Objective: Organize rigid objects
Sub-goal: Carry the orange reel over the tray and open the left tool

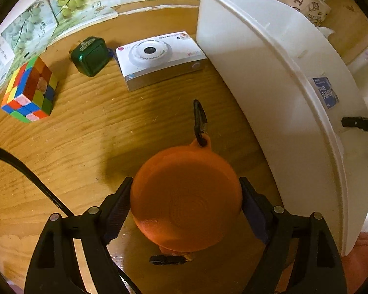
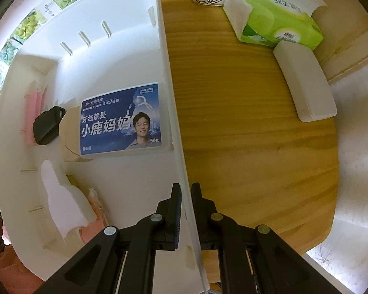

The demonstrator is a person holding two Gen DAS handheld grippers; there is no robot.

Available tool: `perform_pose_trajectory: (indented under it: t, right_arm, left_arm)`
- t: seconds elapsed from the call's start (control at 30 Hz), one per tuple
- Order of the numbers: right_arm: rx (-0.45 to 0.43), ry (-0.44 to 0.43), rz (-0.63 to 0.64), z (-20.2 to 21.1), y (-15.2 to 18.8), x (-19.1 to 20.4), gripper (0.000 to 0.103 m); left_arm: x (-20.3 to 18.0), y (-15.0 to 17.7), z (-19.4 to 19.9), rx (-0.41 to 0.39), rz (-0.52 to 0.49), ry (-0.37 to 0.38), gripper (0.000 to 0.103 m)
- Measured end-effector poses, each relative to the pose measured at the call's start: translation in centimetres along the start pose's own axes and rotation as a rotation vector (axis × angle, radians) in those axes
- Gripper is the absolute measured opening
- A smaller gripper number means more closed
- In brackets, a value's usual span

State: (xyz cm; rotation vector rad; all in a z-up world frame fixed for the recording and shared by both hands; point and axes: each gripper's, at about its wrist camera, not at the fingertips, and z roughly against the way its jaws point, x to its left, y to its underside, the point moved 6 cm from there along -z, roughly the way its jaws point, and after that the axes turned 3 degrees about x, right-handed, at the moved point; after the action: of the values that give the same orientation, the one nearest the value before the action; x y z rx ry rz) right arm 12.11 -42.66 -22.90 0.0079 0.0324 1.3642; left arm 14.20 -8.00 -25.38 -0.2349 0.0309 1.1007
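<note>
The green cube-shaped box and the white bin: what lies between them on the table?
In the left wrist view, the white camera lies between the green box and the white bin, lens facing up, on the wooden table.

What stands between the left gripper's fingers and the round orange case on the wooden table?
Nothing visible. The round orange case already sits between the left gripper's open fingers, with no other object intervening.

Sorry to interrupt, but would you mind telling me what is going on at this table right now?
A person is tidying small items into a white bin with a pair of handheld tongs. The left tongs straddle an orange round case on the wooden table, beside the bin. The right tongs are clamped on the bin's wall, steadying it. A camera, green box and puzzle cube wait outside.
</note>
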Motion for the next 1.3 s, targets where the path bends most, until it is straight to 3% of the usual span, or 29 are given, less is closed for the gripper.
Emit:
perform_pose_trajectory:
  t: [0.6, 0.87, 1.3]
  right_arm:
    - [0.014, -0.02, 0.065, -0.3, -0.6, 0.7, 0.007]
    - [0.019, -0.019, 0.131, -0.3, -0.9, 1.8, 0.006]
    - [0.021, -0.028, 0.257, -0.4, -1.0, 3.3, 0.005]
  left_arm:
    - [-0.7, 2.9, 0.6, -0.027, 0.199, -0.057, 0.083]
    - [-1.3, 4.6, 3.9, -0.123, 0.309, -0.065, 0.083]
    - [-4.7, 4.4, 10.1, -0.299, 0.35, -0.123, 0.083]
